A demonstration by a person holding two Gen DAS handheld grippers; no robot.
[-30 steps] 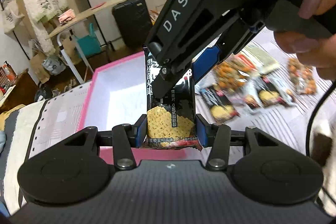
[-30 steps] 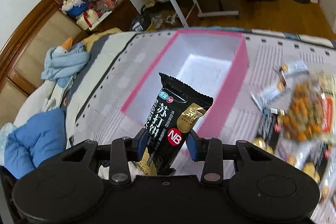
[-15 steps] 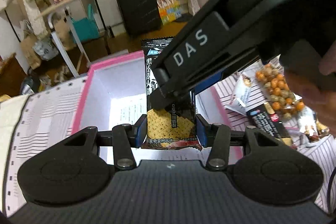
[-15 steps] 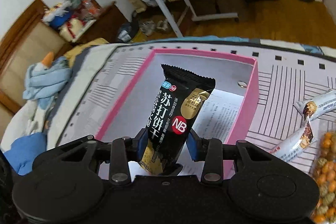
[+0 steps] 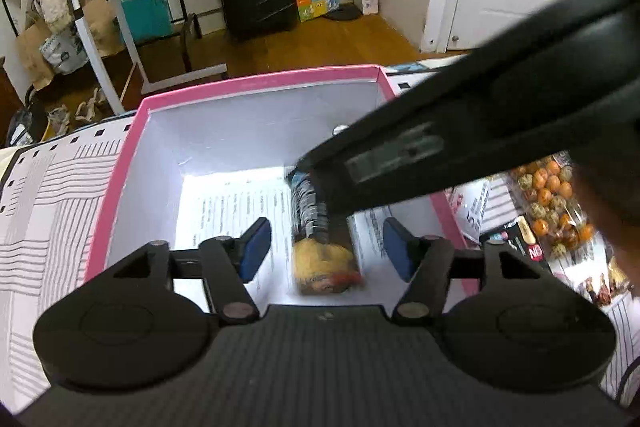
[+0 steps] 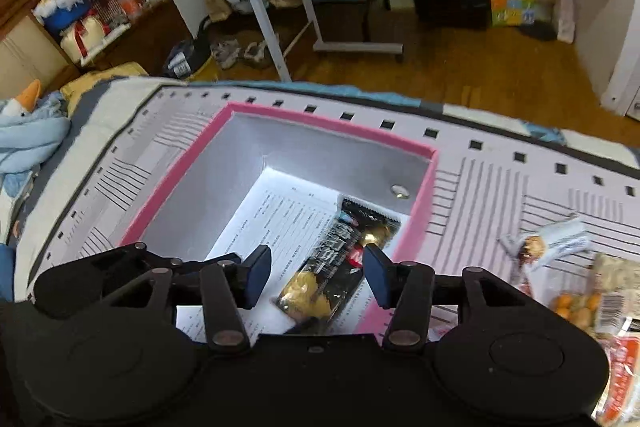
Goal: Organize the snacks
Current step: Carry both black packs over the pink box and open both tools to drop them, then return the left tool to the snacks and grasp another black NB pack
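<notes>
Left wrist view: left gripper (image 5: 324, 247) spread wide, nothing between its pads, hovering over the pink box (image 5: 256, 79). A black cracker pack (image 5: 320, 255) lies on the printed paper at the box floor, blurred — cannot tell if it has fully settled. The right gripper's body crosses the upper right of the view and hides part of the pack. More snacks (image 5: 552, 195) sit on the striped cloth right of the box, outside it.

Right wrist view: right gripper (image 6: 316, 273) also wide open, holding nothing, above the box (image 6: 332, 117). One black pack (image 6: 340, 267) lies flat inside, near the right wall, on the paper (image 6: 280, 215). Only one pack is clear here; whether a second lies in the box I cannot tell. Loose snacks (image 6: 552, 243) remain on the cloth to the right, some blurred.

Progress, as a judgement: early — at least one pack is in the box, and the pile outside is left to move.
</notes>
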